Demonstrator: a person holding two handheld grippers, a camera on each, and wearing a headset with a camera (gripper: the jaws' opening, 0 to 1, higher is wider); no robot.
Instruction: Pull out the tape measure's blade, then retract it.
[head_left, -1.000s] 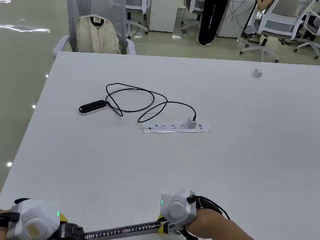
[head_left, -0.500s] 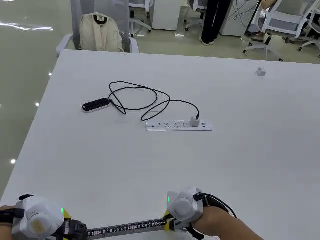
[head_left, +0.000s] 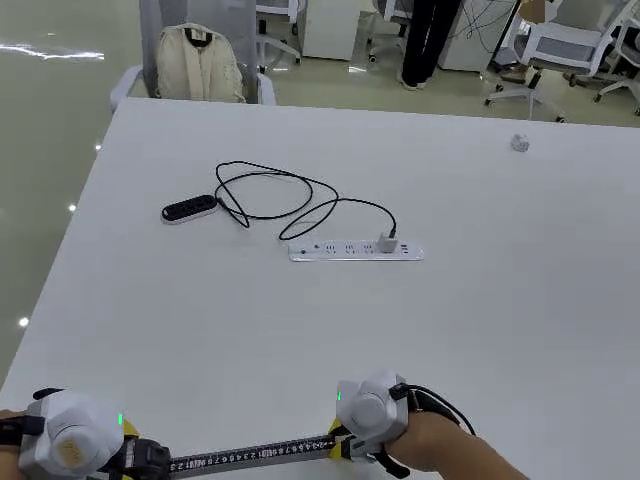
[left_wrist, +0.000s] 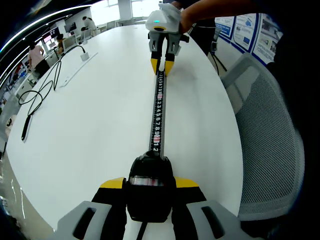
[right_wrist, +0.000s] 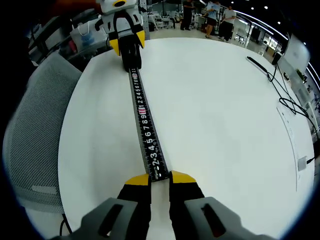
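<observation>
A black tape measure case (left_wrist: 150, 192) sits between the yellow-tipped jaws of my left gripper (left_wrist: 150, 182), which is shut on it. Its numbered blade (left_wrist: 157, 115) runs straight out over the white table (head_left: 300, 330) to my right gripper (right_wrist: 159, 179), which is shut on the blade's tip. In the head view the blade (head_left: 250, 458) spans the table's near edge between the left gripper (head_left: 135, 460) and the right gripper (head_left: 337, 447). The right gripper view shows the blade (right_wrist: 145, 125) leading back to the left gripper (right_wrist: 127, 50).
A white power strip (head_left: 355, 250) with a looped black cable (head_left: 270, 200) and a black remote-like unit (head_left: 188, 210) lie mid-table. A small grey object (head_left: 518, 143) rests far right. A chair with a beige bag (head_left: 197, 65) stands beyond the table.
The right gripper has shifted slightly right with the blade tip, so a little more blade shows. The head camera has also moved a bit.
</observation>
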